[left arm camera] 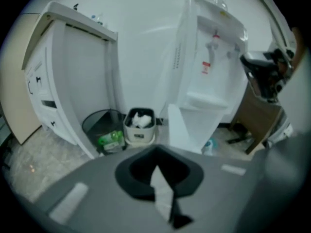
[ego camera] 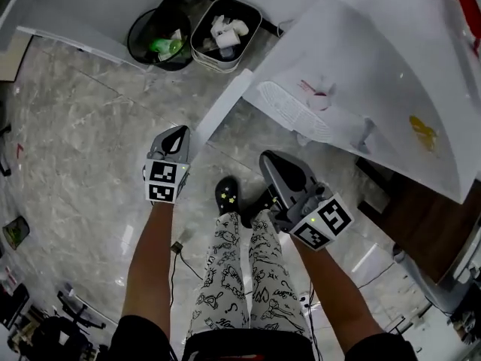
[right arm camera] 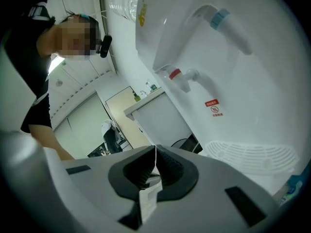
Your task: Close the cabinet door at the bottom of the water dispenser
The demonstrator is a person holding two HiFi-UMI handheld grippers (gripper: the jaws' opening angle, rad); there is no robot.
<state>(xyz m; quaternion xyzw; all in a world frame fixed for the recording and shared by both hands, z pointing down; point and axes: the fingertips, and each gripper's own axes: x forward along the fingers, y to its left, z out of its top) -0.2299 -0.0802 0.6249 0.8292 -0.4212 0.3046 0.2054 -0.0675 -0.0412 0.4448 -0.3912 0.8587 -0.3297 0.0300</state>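
Note:
The white water dispenser (ego camera: 376, 74) stands at the upper right of the head view, its taps and drip tray facing me. Its bottom cabinet door (ego camera: 225, 110) hangs open, edge-on, jutting out over the marble floor. My left gripper (ego camera: 177, 132) is shut and empty, just left of the door's free edge and apart from it. My right gripper (ego camera: 269, 159) is also shut and empty, in front of the dispenser's base. The left gripper view shows the dispenser (left arm camera: 209, 67) and the open door (left arm camera: 179, 129) ahead. The right gripper view looks up at the red tap (right arm camera: 177, 74) and drip tray (right arm camera: 252, 154).
A black mesh bin (ego camera: 159, 40) and a white bin full of paper (ego camera: 224, 34) stand against the wall left of the dispenser. A white cabinet (left arm camera: 68, 81) stands further left. Dark wooden furniture (ego camera: 428, 224) sits right of the dispenser. My shoe (ego camera: 227, 195) is between the grippers.

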